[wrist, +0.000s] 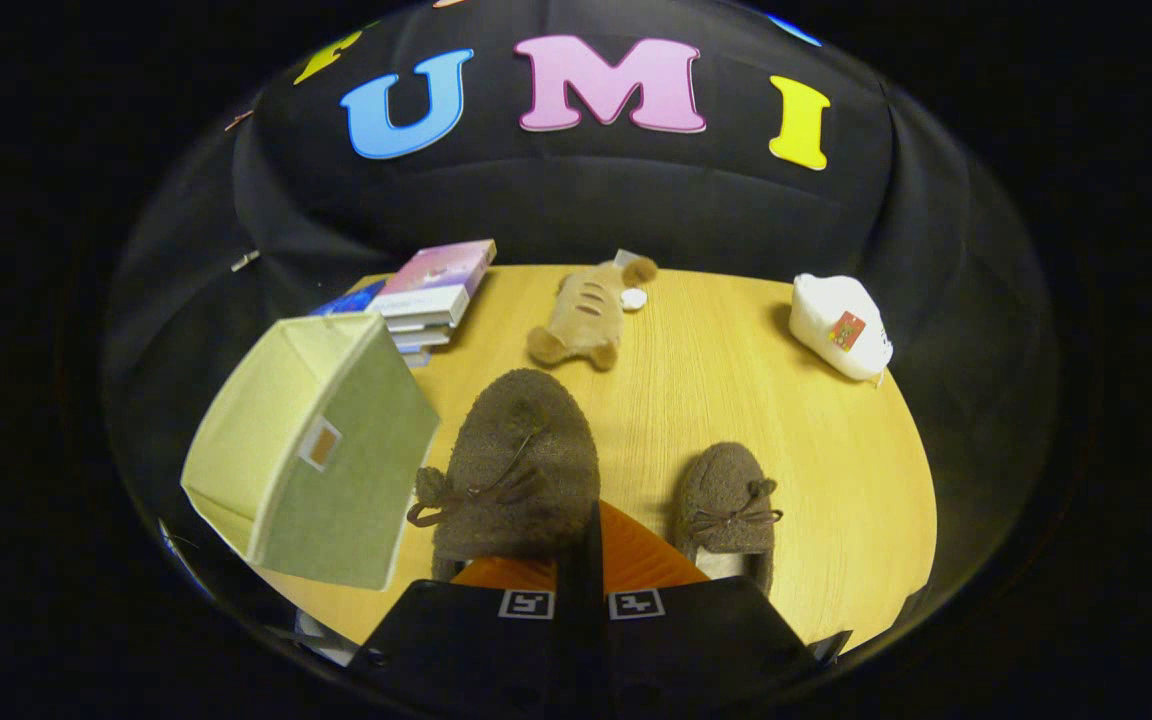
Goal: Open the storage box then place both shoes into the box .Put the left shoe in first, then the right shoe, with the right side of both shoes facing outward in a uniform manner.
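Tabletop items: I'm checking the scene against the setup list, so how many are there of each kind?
Brown shoes: 2, one held up at the gripper fingers, one on the table
Green storage box: 1
Stack of books: 1
Plush toy: 1
White pouch: 1
Total: 6

Two brown shoes [521, 460] [729, 510], one storage box [311, 450], one plush toy [584, 318], one book stack [431, 290].
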